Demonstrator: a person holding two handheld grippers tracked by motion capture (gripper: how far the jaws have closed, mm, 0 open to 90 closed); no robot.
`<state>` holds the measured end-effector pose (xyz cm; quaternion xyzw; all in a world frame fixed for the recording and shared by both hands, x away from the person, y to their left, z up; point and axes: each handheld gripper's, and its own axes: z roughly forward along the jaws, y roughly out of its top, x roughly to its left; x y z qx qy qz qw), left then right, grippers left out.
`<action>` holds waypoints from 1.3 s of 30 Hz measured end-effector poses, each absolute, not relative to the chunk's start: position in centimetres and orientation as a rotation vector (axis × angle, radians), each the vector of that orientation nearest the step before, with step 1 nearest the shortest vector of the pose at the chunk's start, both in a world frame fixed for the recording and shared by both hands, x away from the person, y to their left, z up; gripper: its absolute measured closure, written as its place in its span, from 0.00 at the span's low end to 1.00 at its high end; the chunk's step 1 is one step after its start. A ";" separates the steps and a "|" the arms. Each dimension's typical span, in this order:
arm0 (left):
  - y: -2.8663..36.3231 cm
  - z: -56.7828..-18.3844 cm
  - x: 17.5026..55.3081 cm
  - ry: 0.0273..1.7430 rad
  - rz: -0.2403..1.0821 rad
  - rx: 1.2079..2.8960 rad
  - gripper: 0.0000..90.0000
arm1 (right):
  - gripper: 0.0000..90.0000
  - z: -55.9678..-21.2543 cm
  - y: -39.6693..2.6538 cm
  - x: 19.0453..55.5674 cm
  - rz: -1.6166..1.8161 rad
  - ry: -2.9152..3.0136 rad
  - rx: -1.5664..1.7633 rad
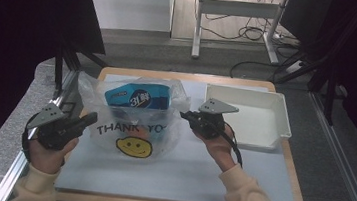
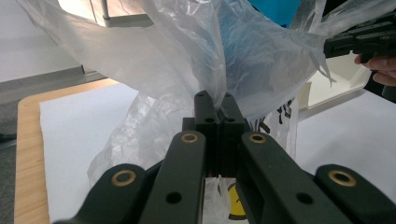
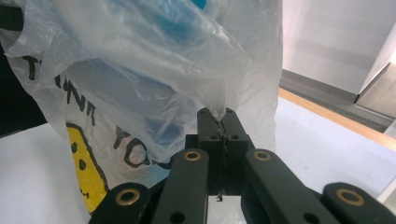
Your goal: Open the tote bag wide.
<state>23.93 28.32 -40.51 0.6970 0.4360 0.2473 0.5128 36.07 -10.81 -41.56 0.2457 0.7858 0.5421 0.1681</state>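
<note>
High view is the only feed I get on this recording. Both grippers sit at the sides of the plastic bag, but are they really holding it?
Observer: Yes for the left gripper: in its own view the jaws are closed on a bunched fold of the plastic bag.
Operator: And the right one?
Observer: The right gripper pinches a thin edge of film, which runs down the seam between its closed jaws.
Operator: Is the bag lifted off the white mat?
Observer: In the left gripper view the film rises above the jaws, but the bag's lower part reaches the white mat.
</note>
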 end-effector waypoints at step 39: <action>28.3 -44.0 24.3 1.105 0.556 1.720 1.00 | 0.99 -46.2 -10.6 36.5 1.478 2.302 0.792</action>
